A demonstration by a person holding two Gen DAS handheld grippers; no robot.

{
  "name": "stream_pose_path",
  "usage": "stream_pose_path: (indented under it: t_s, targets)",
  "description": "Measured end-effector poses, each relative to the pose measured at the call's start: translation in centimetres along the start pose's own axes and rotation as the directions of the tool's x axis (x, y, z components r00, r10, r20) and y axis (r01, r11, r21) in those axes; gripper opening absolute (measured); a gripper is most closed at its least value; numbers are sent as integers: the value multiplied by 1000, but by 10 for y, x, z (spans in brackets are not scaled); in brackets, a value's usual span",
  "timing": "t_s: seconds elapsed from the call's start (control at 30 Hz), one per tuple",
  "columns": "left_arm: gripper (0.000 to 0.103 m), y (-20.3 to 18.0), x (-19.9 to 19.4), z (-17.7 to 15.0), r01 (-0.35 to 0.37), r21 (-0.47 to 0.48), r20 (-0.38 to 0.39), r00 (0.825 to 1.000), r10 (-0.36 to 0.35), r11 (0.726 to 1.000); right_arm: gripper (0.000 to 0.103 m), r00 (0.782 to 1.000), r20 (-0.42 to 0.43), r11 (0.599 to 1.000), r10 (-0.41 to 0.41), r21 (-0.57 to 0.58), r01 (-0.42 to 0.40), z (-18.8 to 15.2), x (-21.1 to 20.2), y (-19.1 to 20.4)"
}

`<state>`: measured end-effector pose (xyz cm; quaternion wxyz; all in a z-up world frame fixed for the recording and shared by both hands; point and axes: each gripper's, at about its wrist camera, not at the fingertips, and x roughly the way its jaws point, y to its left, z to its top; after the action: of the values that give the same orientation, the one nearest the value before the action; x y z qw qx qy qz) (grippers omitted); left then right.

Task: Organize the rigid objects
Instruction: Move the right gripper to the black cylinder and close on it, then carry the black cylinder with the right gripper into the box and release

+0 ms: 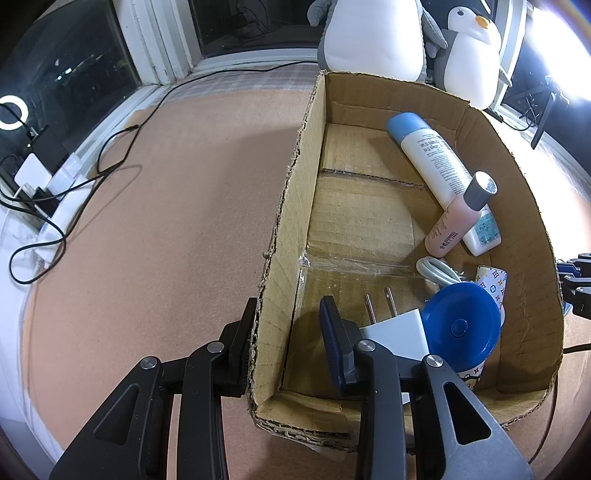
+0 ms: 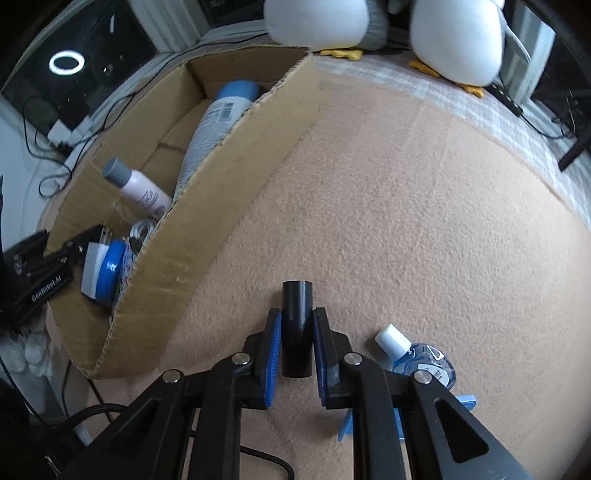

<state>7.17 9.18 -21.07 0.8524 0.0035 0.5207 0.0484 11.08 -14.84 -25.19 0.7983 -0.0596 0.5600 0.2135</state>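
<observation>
A cardboard box [image 1: 291,206] stands on the tan mat. It holds a white bottle with a blue cap [image 1: 436,162], a pink bottle with a grey cap [image 1: 452,221], a white cable [image 1: 437,271], a white plug adapter [image 1: 397,330] and a blue-lidded patterned cup [image 1: 461,326]. My left gripper [image 1: 288,325] is open and straddles the box's left wall, one finger outside, one inside. My right gripper [image 2: 296,334] is shut on a black cylinder [image 2: 296,326] just right of the box [image 2: 207,206]. A small clear blue bottle with a white cap [image 2: 413,352] lies to its right.
Two plush penguins [image 1: 373,33] sit behind the box by the window. A power strip with chargers and black cables [image 1: 48,192] lies at the mat's left edge. A light blue flat piece [image 2: 369,421] lies under my right gripper. A black stand [image 2: 576,147] is at far right.
</observation>
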Motion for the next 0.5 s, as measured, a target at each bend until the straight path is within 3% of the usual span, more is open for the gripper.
stream_pose_path:
  t_s: [0.23, 0.5]
  targets:
    - [31, 0, 0, 0, 2, -3, 0, 1000, -2, 1000, 15, 997, 39, 988, 67, 134, -71, 2, -7, -20]
    - [31, 0, 0, 0, 1, -2, 0, 1000, -1, 1000, 15, 979, 160, 949, 127, 266, -167, 15, -39, -38]
